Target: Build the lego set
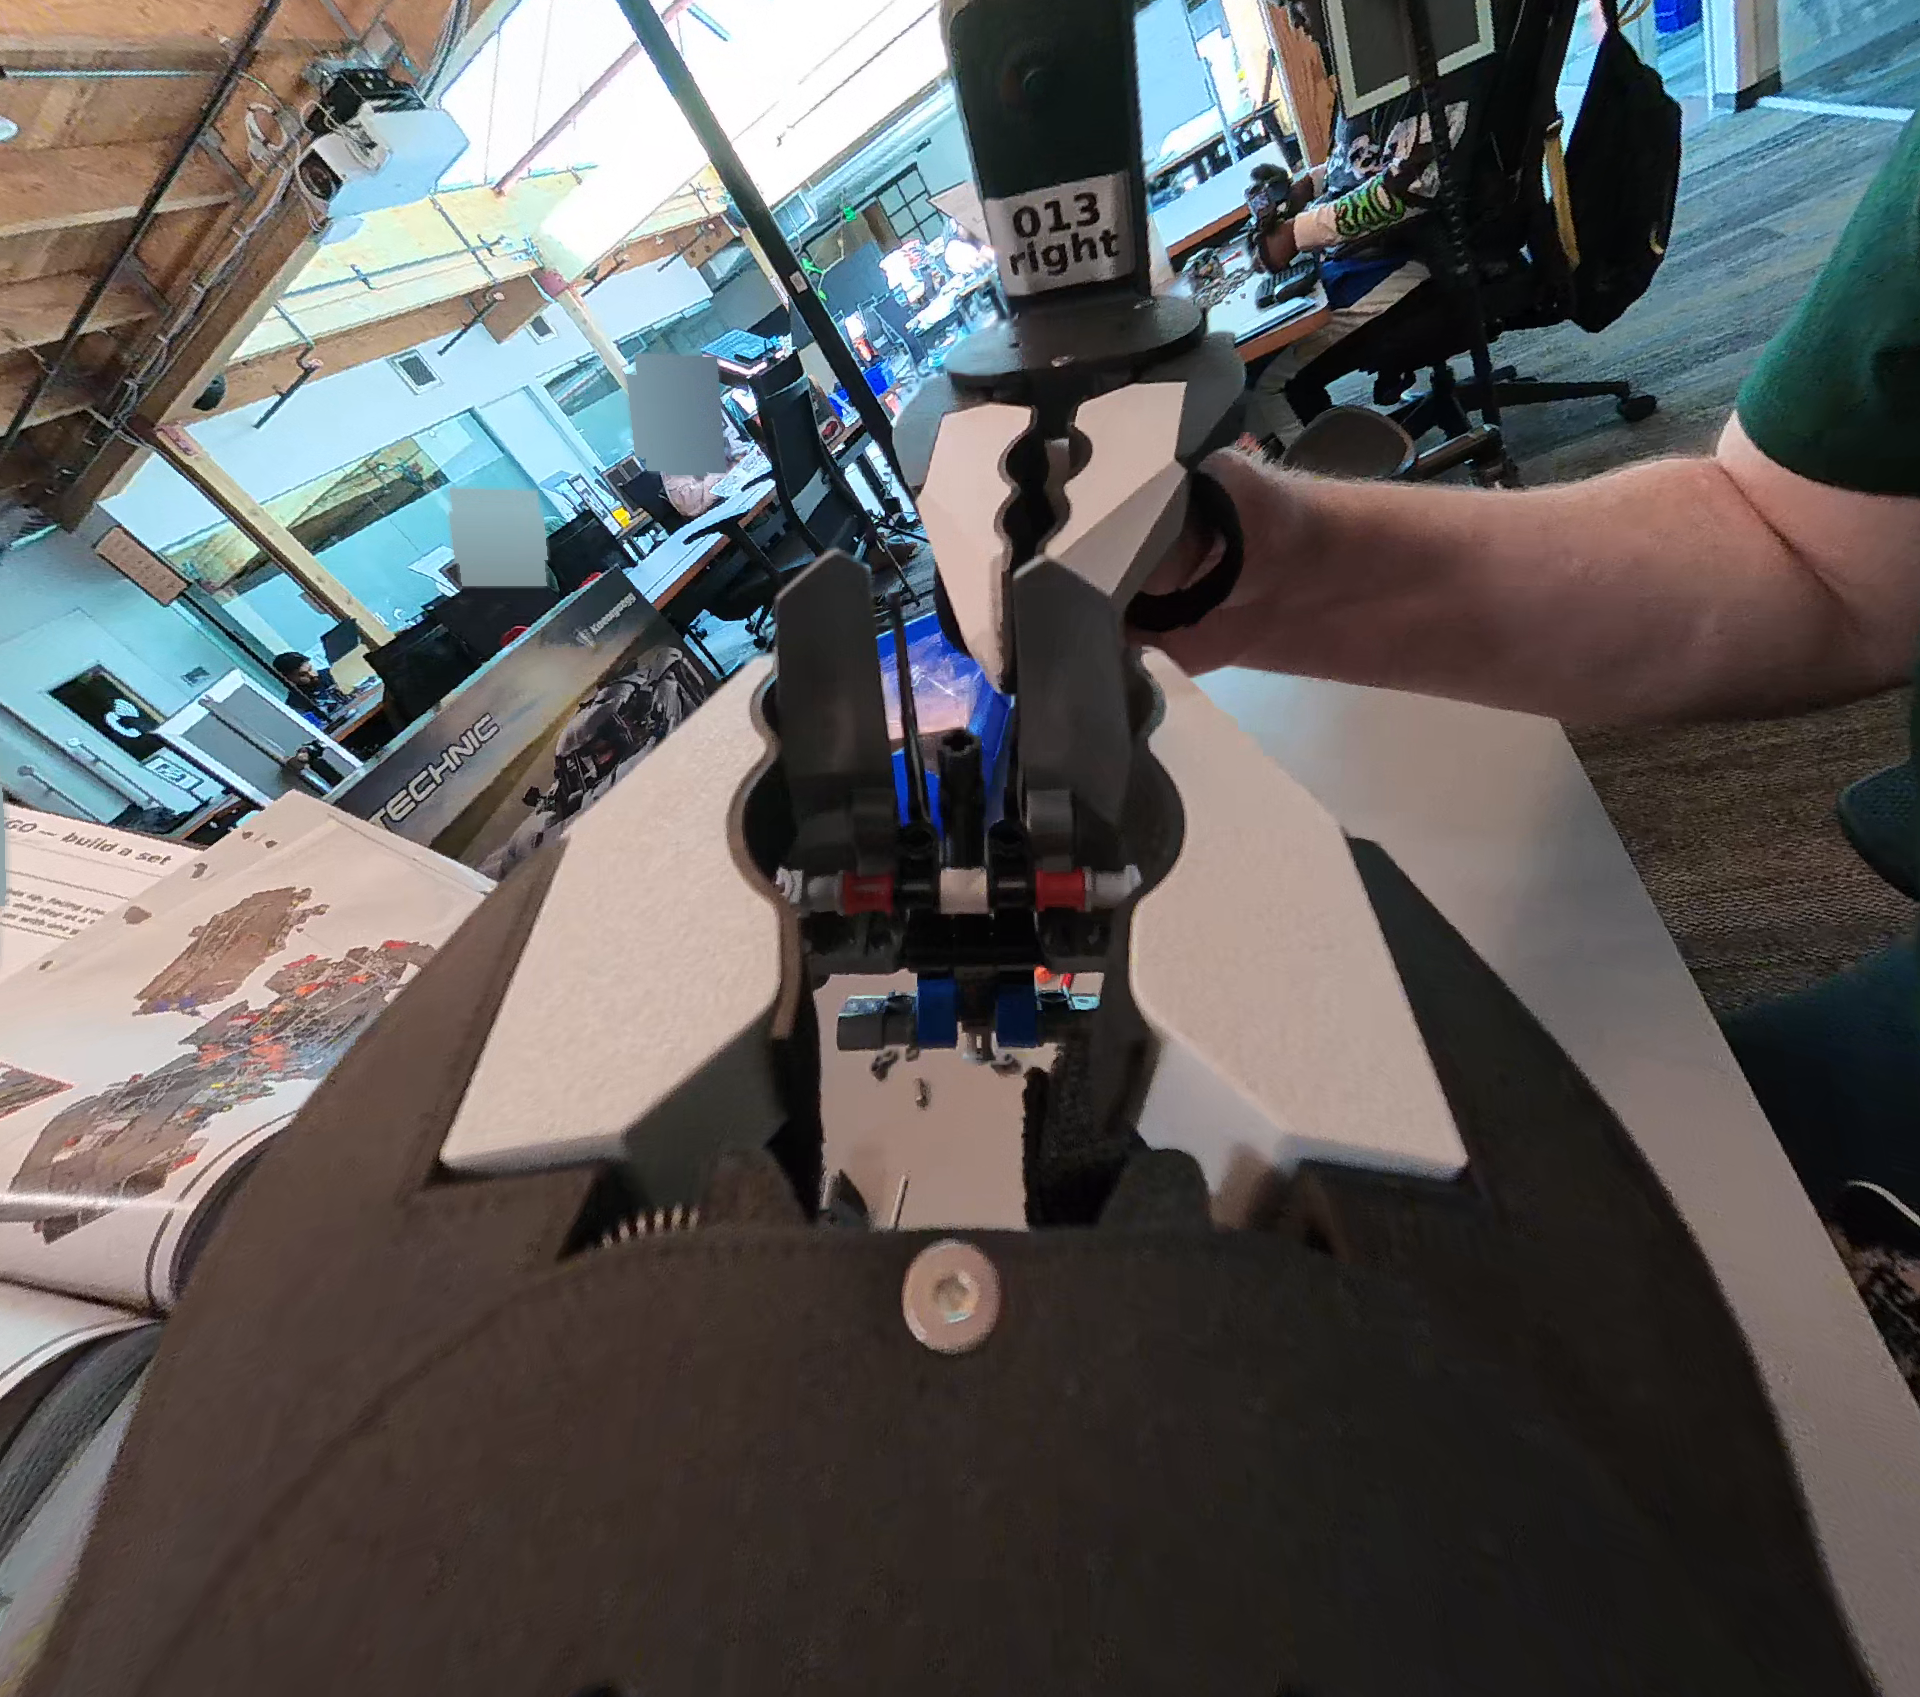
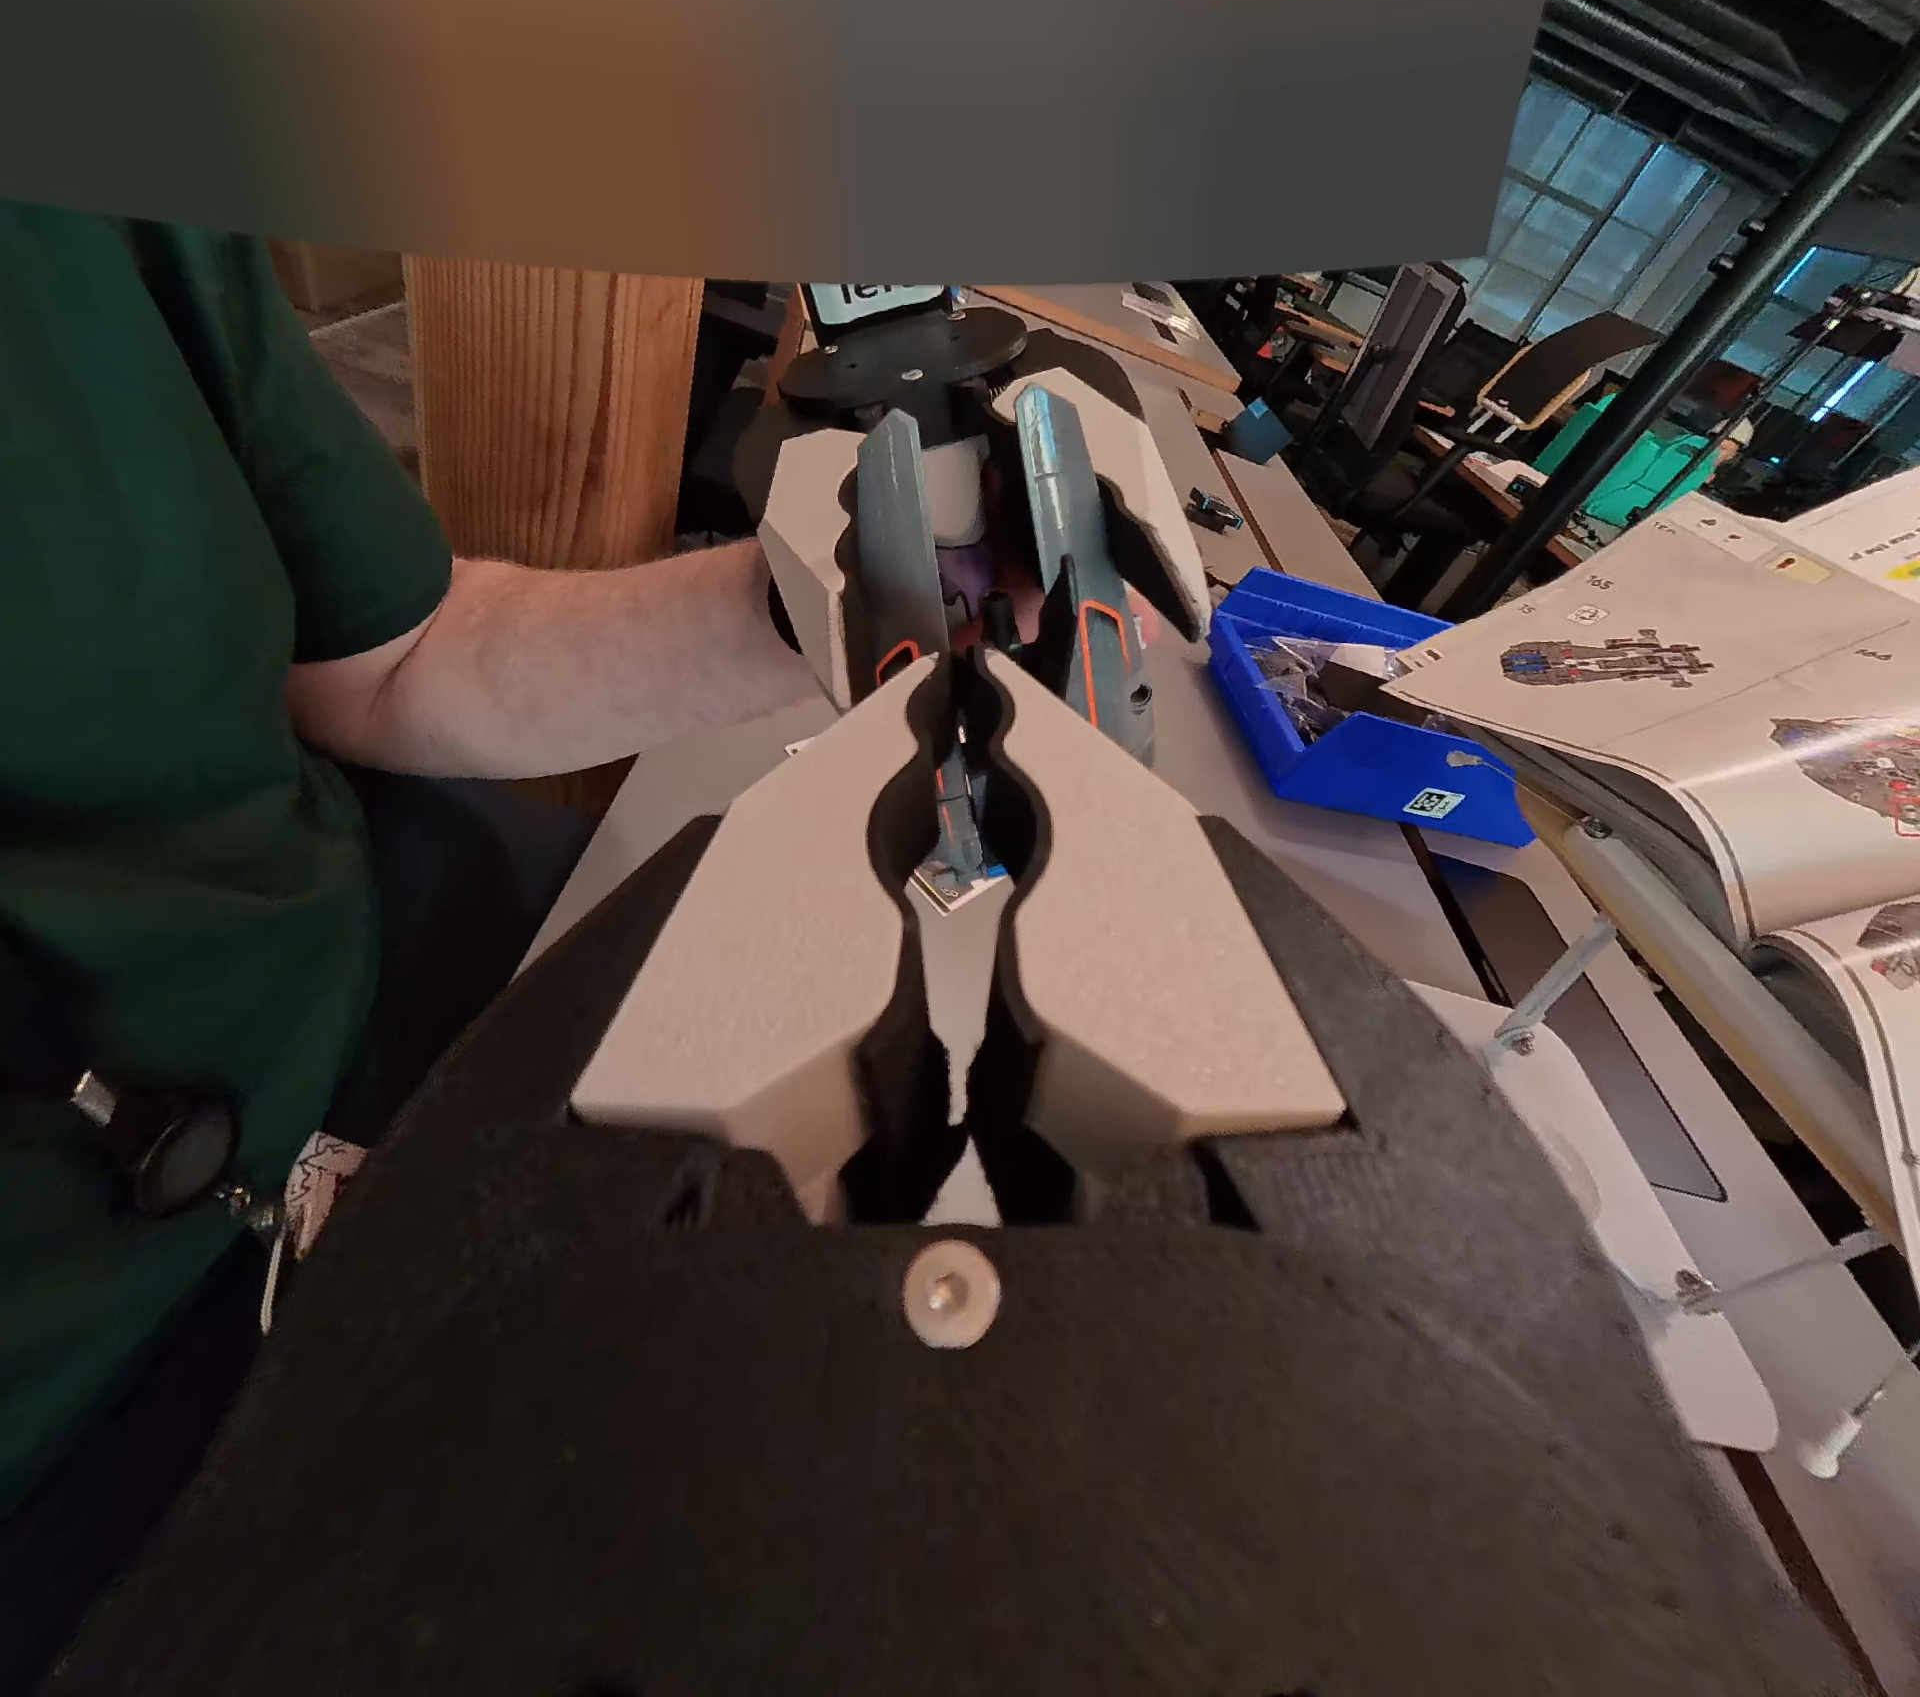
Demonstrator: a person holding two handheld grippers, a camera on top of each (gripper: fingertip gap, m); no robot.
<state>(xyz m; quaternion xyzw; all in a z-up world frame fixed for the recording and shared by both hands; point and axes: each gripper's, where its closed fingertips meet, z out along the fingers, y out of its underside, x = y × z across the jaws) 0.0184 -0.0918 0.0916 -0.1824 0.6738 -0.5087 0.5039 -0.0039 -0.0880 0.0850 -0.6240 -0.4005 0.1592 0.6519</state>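
Observation:
My left gripper point(image 1: 956, 712) is shut on a lego assembly point(image 1: 956, 894). The assembly has two dark grey wing panels, a cross axle with red bushes, black pins and blue pieces underneath. It is held above the white table point(image 1: 1455, 868), wings pointing away. In the right wrist view the wings point(image 2: 894, 546) show orange stripes and point towards me. My right gripper point(image 2: 961, 671) has its jaws together, tips right at the near ends of the wings. I see nothing gripped between them. It also shows in the left wrist view point(image 1: 992, 660), behind the right wing.
A blue bin point(image 2: 1351, 754) with bagged parts stands to the right of the grippers. An open instruction booklet point(image 2: 1714, 712) overhangs it and also shows in the left wrist view point(image 1: 208, 972). The set's box point(image 1: 499, 764) stands behind. Tiny loose parts point(image 1: 914, 1076) lie under the assembly. Left and right tips are no more than a few centimetres apart.

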